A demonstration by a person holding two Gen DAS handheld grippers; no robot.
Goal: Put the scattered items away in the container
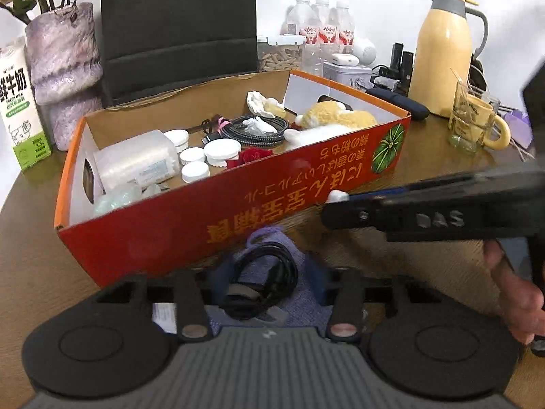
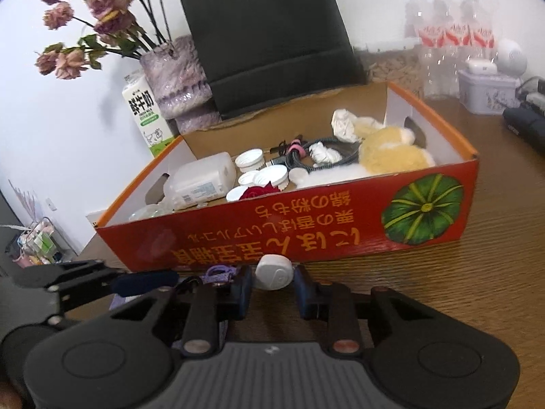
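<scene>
Leftmost, the left gripper pinches a coiled black cable lying on a purple cloth. Beside it, the right gripper apparently clamps a white round cap. Just ahead of both stands the red cardboard box.
</scene>
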